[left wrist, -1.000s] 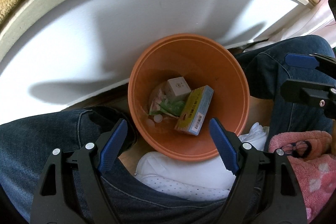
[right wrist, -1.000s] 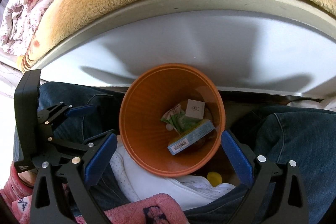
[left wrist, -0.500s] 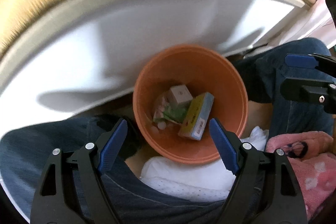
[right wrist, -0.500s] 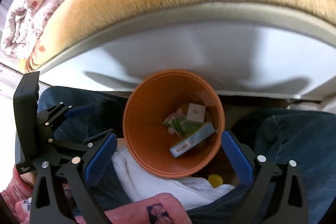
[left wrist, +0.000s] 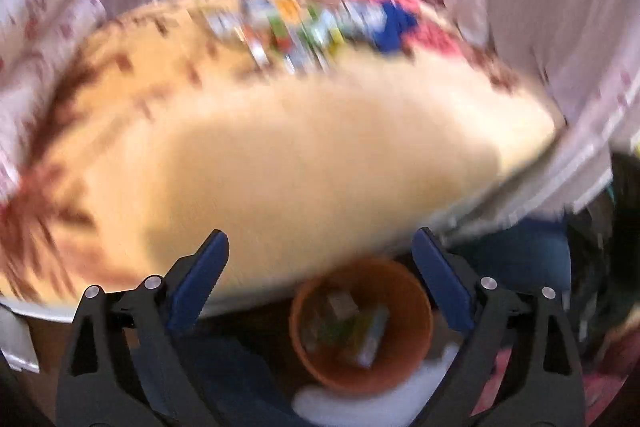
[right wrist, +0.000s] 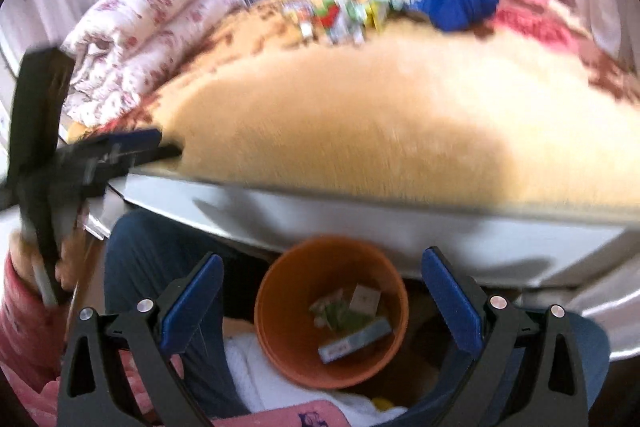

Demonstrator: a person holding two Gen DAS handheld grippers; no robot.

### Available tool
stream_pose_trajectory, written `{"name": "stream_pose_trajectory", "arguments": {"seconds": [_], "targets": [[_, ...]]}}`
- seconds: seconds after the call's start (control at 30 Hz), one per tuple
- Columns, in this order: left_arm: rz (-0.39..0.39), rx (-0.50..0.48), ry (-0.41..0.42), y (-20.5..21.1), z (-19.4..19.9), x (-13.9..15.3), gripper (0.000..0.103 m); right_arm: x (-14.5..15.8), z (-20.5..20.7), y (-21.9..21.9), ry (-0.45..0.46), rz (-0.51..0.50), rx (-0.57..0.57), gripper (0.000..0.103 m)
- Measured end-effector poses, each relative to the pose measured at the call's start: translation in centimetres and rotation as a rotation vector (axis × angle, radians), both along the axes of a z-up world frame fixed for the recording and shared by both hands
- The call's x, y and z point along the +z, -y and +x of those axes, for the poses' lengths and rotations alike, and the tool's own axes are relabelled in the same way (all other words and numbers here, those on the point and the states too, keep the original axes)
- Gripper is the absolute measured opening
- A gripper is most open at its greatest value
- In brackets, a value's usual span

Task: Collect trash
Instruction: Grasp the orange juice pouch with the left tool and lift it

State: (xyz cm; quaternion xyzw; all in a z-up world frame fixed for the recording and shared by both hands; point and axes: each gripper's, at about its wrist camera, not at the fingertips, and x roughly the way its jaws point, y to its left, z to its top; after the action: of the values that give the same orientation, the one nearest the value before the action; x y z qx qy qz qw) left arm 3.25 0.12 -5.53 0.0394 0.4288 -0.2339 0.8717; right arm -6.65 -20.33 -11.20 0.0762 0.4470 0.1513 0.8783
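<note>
- Down between the person's knees sits the orange bin (right wrist: 331, 311), upright, mouth open to both cameras; it stands just in front of the white bed frame (right wrist: 400, 227)
- Inside the bin, a small pale box (right wrist: 364, 299), some green-and-white wrappers (right wrist: 336, 313) and a flat carton with a label (right wrist: 354, 341) lie at the bottom; the carton rests nearest the camera, the box just behind it; in the left view the same heap is a blur
- Left gripper (left wrist: 320, 281) is in the air above the bin, blue pads wide apart and opening wider at this moment; nothing between them, only the bin far below in the gap
- Right gripper (right wrist: 322, 293) points down at the bin too; its jaws stand spread, and nothing is pinched
- Off at the left edge of the right view, the left gripper shows side-on over the corner of the bed, a hand in a pink sleeve (right wrist: 24, 311) gripping its handle
- Up on the bed, a fluffy yellow blanket (right wrist: 380, 115) covers the near half; at the far side a row of colourful cartons and packets (right wrist: 344, 13) waits, well apart from the bin; beside them on the right lies a bundle of blue cloth (right wrist: 460, 5)
- Left of that, a rolled floral quilt (right wrist: 148, 23) is stacked against the window; brick buildings show through the glass
- Jeans (right wrist: 160, 259) flank the bin on both sides; white cloth (right wrist: 256, 367) lies just beneath its near rim
</note>
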Motion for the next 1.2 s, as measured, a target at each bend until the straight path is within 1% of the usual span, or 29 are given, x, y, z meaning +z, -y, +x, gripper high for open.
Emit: {"name": "stream_pose_trajectory", "arguments": {"seconds": [0.1, 0.23, 0.27, 0.3, 0.37, 0.47, 0.5, 0.57, 0.7, 0.8, 0.83, 0.87, 0.9, 0.97, 1.03, 1.17, 1.2], "targets": [[-0.026, 0.046, 0.012, -0.3, 3.8, 1.8, 0.091, 0.8, 0.1, -0.4, 0.04, -0.014, 0.013, 0.098], [-0.042, 0.124, -0.003, -0.4, 10.3, 2.3, 0.091, 0.9, 0.5, -1.0, 0.054, -0.036, 0.027, 0.098], [-0.056, 0.146, -0.018, -0.4, 12.7, 2.2, 0.091, 0.9, 0.7, -0.9, 0.055, -0.039, 0.028, 0.098], [-0.063, 0.168, -0.029, -0.2, 13.9, 2.2, 0.091, 0.8, 0.9, -0.9, 0.054, -0.042, 0.027, 0.098], [-0.091, 0.226, -0.064, -0.3, 18.1, 1.7, 0.091, 0.6, 1.5, -0.8, 0.05, -0.048, 0.024, 0.098], [-0.118, 0.297, -0.086, -0.3, 22.5, 1.1, 0.091, 0.1, 2.6, -0.4, 0.029, -0.047, 0.015, 0.098], [-0.136, 0.311, -0.109, -0.3, 24.2, 0.7, 0.091, 0.0, 2.8, -0.4, 0.023, -0.045, 0.013, 0.098], [-0.143, 0.359, -0.146, -0.2, 27.3, -0.5, 0.091, -0.2, 3.4, -0.3, 0.011, -0.042, 0.015, 0.098], [-0.16, 0.421, -0.2, 0.0, 31.3, -2.2, 0.091, -0.3, 4.0, -0.3, 0.013, -0.062, 0.02, 0.098], [-0.153, 0.438, -0.237, 0.6, 32.9, -3.0, 0.09, -0.2, 4.3, -0.4, 0.015, -0.056, 0.032, 0.098], [-0.147, 0.436, -0.24, 0.8, 33.1, -3.1, 0.078, -0.2, 4.4, -0.4, 0.015, -0.055, 0.036, 0.098], [-0.14, 0.431, -0.238, 1.0, 33.3, -3.1, 0.058, -0.2, 4.5, -0.4, 0.015, -0.055, 0.037, 0.098], [-0.144, 0.423, -0.242, 1.3, 33.3, -3.1, 0.058, -0.2, 4.6, -0.4, 0.016, -0.052, 0.038, 0.098], [-0.139, 0.414, -0.218, 1.5, 32.5, -2.7, 0.054, -0.2, 4.6, -0.3, 0.016, -0.046, 0.034, 0.098], [-0.131, 0.4, -0.201, 1.5, 32.1, -2.5, 0.052, -0.1, 4.5, -0.2, 0.018, -0.037, 0.032, 0.098], [-0.142, 0.385, -0.16, 0.6, 29.9, -0.9, 0.05, 0.3, 4.1, -0.2, 0.029, -0.032, 0.029, 0.098], [-0.137, 0.376, -0.137, 0.1, 28.4, -0.1, 0.05, 0.4, 4.0, -0.2, 0.03, -0.03, 0.03, 0.098]]}}
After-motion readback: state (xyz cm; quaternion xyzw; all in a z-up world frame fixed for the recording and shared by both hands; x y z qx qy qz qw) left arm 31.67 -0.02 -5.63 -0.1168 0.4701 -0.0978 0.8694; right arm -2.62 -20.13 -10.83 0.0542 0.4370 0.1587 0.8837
